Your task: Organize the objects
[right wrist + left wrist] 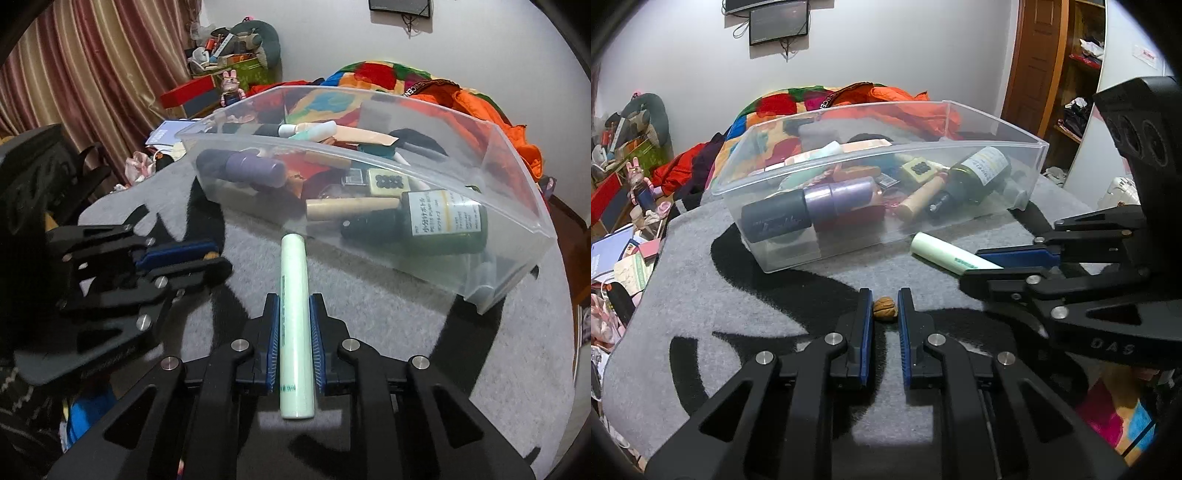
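A clear plastic bin (1015, 147) (524, 236) stands on a grey and black mat (701, 277) and holds several items: a green bottle (979, 173) (443, 221), a purple and black cylinder (812, 206), a wooden roller (351, 206). My left gripper (885, 295) is shut on a brown walnut (885, 309) at its fingertips, low over the mat. My right gripper (293, 301) is shut on a pale green tube (295, 325) lying lengthwise between its pads; the tube's far end nears the bin wall. The tube (945, 254) and right gripper also show in the left wrist view.
A colourful quilt and orange clothing (879, 96) lie behind the bin. Clutter, boxes and a rabbit toy (232, 88) sit at the far left by striped curtains. A wooden door (1034, 62) stands at the right.
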Demonstrator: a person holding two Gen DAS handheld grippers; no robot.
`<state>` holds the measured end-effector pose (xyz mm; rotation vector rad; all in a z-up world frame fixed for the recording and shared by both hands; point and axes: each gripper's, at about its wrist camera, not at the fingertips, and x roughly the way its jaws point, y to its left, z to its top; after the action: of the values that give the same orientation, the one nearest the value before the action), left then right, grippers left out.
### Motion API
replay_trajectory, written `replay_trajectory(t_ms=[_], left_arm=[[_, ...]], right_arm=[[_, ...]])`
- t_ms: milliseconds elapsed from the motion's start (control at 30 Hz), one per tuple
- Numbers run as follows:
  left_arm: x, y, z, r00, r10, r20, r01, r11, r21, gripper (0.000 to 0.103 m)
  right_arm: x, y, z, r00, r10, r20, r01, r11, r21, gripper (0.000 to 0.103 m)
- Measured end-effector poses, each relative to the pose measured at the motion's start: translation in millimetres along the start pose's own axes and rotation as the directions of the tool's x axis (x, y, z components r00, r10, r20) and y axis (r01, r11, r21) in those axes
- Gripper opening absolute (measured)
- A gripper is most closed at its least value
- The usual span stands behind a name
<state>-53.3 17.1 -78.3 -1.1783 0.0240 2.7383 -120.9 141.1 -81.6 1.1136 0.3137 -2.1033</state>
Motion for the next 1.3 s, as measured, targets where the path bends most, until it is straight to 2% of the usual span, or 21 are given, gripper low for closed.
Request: replay_trajectory(t_ms=[133,267,467,833,1033,1300], left_arm=[[-2,0,0,1.000,-0.009,0.001,0.009,1.000,-0.017,0.012],[-9,-1,2,1.000,-0.022,0.012,0.022,0.999,-0.039,0.012],[-31,-3,15,0.996,-0.036,0.076,0.040,0.998,-0.052,0.012],[-53,-3,50,0.982,-0.024,0.189,0.031,0.999,-0.038,0.012],[-47,12,69,0.979,-0.022,0.201,0.037,0.996,-0.075,0.012],[-36,31,92,0.978,-0.015,0.208,0.041,0.991,-0.124,0.012]], right_arm=[[-4,4,-3,1.000,-0.014,0.023,0.014,1.000,0.013,0.014],[-16,8,-8,0.998,0.010,0.063,-0.013,0.998,0.056,0.014],[-35,8,-3,0.992,0.009,0.122,-0.020,0.996,0.092,0.014],[-77,-10,29,0.961,-0.058,0.269,0.015,0.987,0.159,0.014],[-75,-28,51,0.951,-0.087,0.296,0.026,0.978,0.205,0.014],[-71,-41,75,0.944,-0.071,0.323,-0.012,0.969,0.247,0.014]])
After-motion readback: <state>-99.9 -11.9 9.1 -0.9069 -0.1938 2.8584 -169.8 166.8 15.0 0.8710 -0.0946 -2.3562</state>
